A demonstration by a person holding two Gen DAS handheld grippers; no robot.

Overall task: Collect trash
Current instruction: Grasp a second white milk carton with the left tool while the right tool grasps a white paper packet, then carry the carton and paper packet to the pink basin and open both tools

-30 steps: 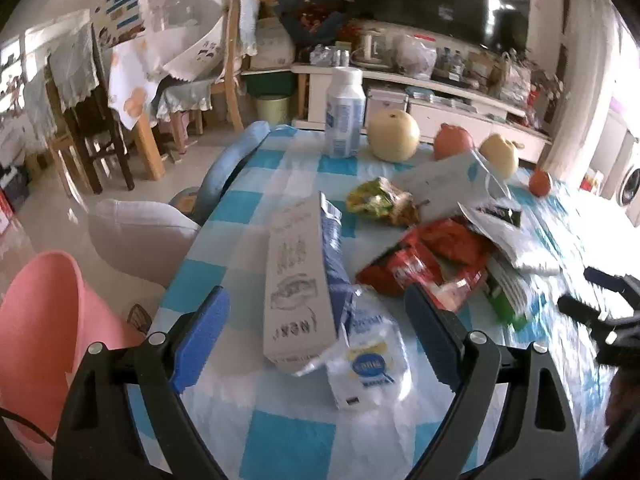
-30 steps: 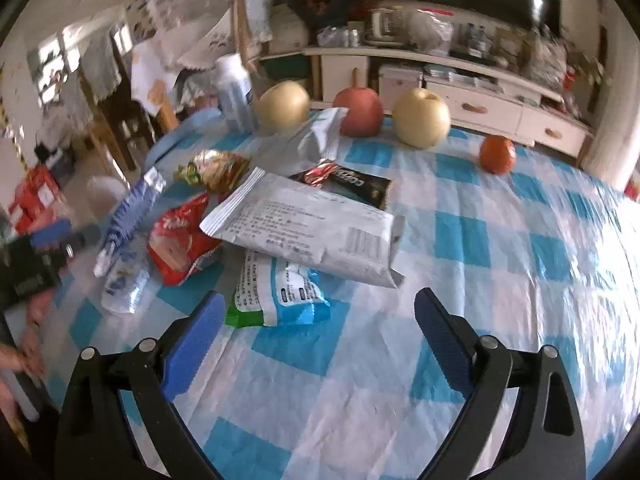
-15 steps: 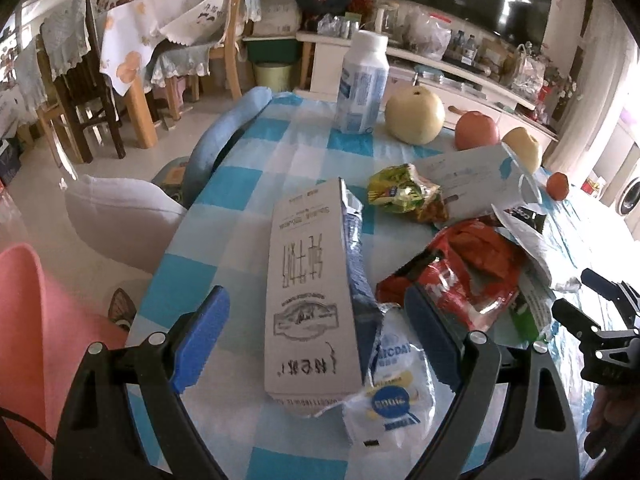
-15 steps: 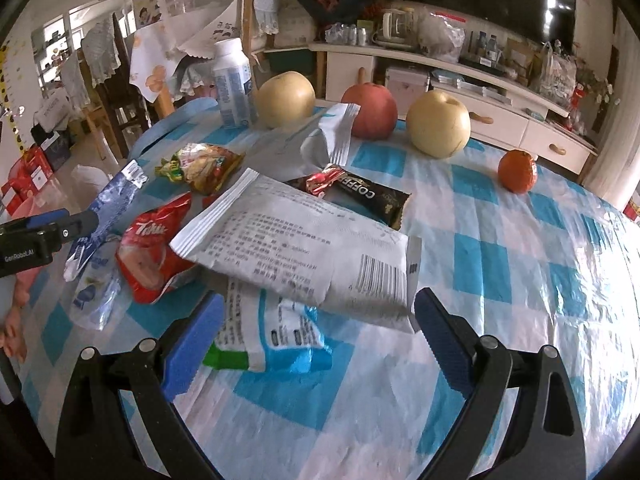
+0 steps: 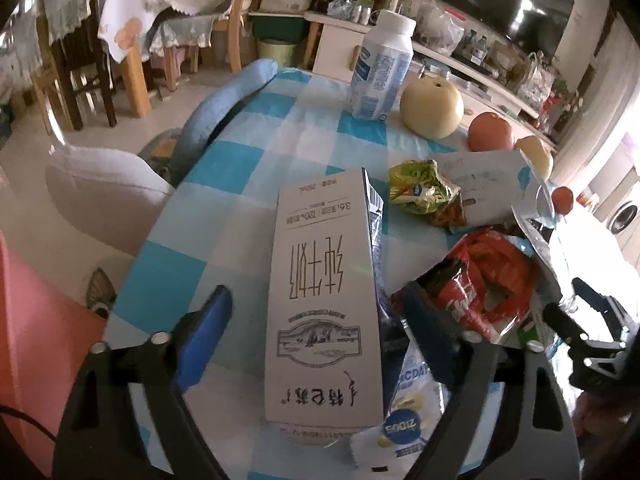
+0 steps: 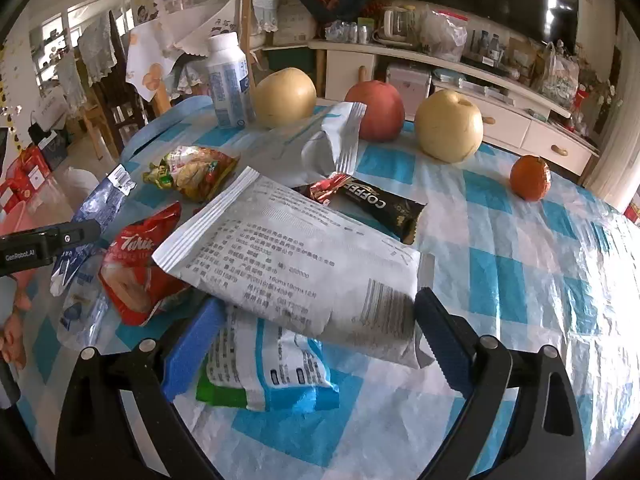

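A white milk carton lies flat on the blue checked tablecloth. My left gripper is open, one finger on each side of the carton's near half. A red snack bag and a clear plastic pouch lie to its right. In the right wrist view, my right gripper is open around the near end of a large white printed bag, which lies over a blue and green wrapper. The red snack bag and a black coffee sachet lie nearby.
A white bottle, two pears, an apple and an orange stand along the table's far side. A green-yellow snack bag lies in the middle. A pink bin stands on the floor at left, beside chairs.
Both grippers have moved forward and lower over the table. The left now straddles the milk carton. The right now straddles the large white bag's end.
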